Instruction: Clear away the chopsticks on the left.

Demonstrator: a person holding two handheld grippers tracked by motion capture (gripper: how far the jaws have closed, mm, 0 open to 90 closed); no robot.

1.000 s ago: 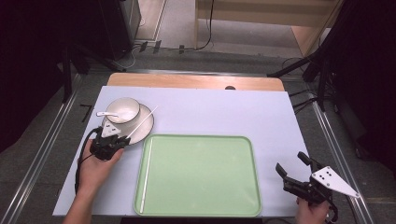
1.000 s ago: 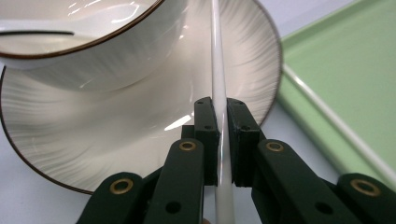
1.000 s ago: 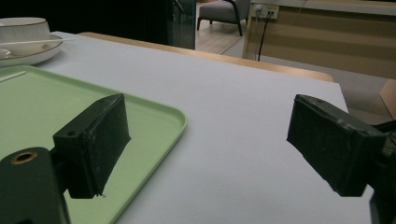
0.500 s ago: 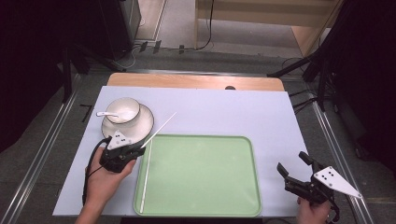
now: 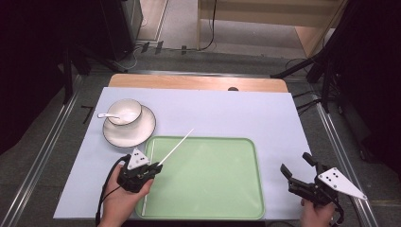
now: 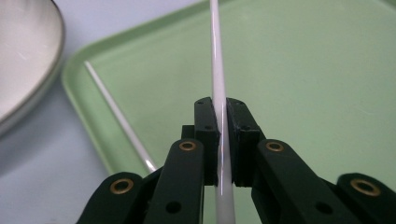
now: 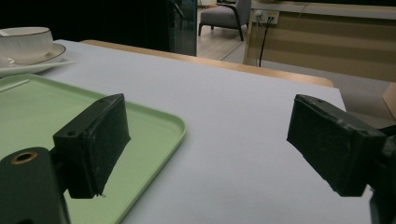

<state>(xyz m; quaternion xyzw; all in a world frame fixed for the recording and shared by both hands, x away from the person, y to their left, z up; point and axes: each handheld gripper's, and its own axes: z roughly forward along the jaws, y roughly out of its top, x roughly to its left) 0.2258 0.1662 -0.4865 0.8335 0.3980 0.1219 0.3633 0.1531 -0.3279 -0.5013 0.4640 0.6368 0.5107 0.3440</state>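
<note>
Over the green tray's [image 5: 208,189] near-left corner your left gripper [image 5: 152,169] pinches one white chopstick [image 5: 176,148]; its mate [image 5: 147,177] already lies inside the tray. Right gripper [image 5: 299,171] waits spread, beside the tray's right edge.

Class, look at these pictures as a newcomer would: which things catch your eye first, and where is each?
The left gripper is shut on a white chopstick that slants up over the green tray's near-left corner, while a second chopstick lies along the tray's left edge. A bowl with a spoon sits on a saucer beyond the tray. The right gripper waits open at the near right.
</note>
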